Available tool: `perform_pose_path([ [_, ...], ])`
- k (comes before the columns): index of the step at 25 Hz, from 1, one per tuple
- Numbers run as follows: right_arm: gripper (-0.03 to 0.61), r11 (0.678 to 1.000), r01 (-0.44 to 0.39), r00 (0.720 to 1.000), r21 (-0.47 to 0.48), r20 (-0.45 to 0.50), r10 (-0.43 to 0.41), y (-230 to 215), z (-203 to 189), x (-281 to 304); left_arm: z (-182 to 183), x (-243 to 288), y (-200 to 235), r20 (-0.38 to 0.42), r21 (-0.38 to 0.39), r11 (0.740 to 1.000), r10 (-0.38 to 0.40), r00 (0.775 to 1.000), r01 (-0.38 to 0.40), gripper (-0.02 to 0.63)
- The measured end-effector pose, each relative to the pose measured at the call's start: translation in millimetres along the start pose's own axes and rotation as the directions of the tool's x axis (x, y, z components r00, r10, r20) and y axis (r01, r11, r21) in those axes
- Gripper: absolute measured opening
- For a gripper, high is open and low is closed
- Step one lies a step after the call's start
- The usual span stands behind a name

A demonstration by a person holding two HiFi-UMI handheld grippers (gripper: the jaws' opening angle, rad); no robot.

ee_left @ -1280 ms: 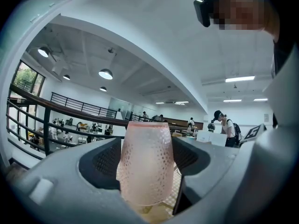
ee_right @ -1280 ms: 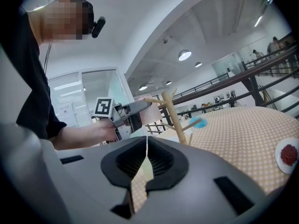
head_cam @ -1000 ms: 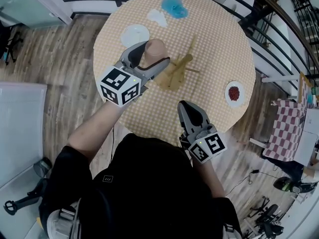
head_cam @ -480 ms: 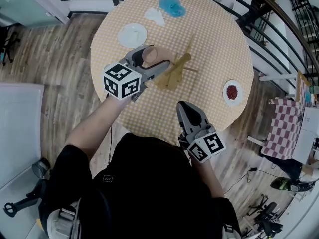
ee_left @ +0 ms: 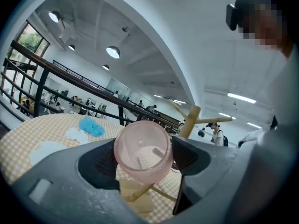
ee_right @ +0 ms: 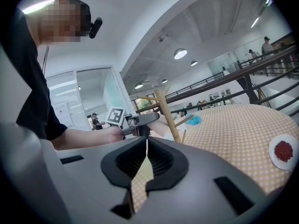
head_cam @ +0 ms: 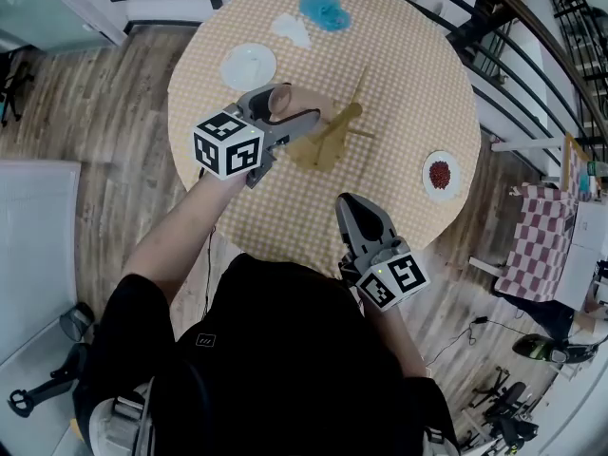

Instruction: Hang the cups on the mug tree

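A translucent pink cup [head_cam: 288, 102] lies on its side between the jaws of my left gripper [head_cam: 296, 114], which is shut on it. In the left gripper view the cup [ee_left: 141, 149] fills the gap, its bottom turned toward the camera. The wooden mug tree [head_cam: 332, 139] stands mid-table just right of the cup; its trunk and pegs [ee_left: 189, 120] rise behind the cup, and one lower peg shows right under it. My right gripper [head_cam: 359, 213] hangs shut and empty over the table's near edge, and from there the mug tree [ee_right: 167, 112] is ahead.
On the round checkered table [head_cam: 399, 74] sit a white plate [head_cam: 248, 66], a white cloth [head_cam: 293, 30] and a blue object [head_cam: 323, 8] at the far side. A small dish of red bits [head_cam: 440, 174] is at the right. Railings ring the table's far side.
My left gripper has sunk a little and rolled slightly, keeping the pink cup beside the mug tree. The right gripper has stayed still.
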State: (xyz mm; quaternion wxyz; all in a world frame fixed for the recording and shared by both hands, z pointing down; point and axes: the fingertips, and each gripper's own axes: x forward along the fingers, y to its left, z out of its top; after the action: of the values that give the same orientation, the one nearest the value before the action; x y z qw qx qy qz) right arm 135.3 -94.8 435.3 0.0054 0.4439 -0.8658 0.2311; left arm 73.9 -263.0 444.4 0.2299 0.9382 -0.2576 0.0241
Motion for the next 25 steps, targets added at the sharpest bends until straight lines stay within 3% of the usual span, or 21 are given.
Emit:
perform_pose_path([
  [8, 0.017, 1.000, -0.001, 1.000, 0.013, -0.005, 0.001, -1.0, -2.8, 4.0, 4.6, 1.2, -0.2, 0.000, 0.070, 0.997, 0.020, 1.000, -0.020, 0.347],
  [17, 0.017, 1.000, 0.004, 1.000, 0.025, -0.006, -0.003, -2.1, -3.5, 5.1, 11.2, -0.7, 4.2, -0.008, 0.226, 0.970, 0.097, 0.995, -0.093, 0.373],
  [25, 0.017, 1.000, 0.005, 1.000, 0.030, -0.013, -0.005, -0.8, -5.9, 5.6, 8.9, 6.1, 0.8, -0.002, 0.206, 0.977, 0.063, 0.998, -0.061, 0.373],
])
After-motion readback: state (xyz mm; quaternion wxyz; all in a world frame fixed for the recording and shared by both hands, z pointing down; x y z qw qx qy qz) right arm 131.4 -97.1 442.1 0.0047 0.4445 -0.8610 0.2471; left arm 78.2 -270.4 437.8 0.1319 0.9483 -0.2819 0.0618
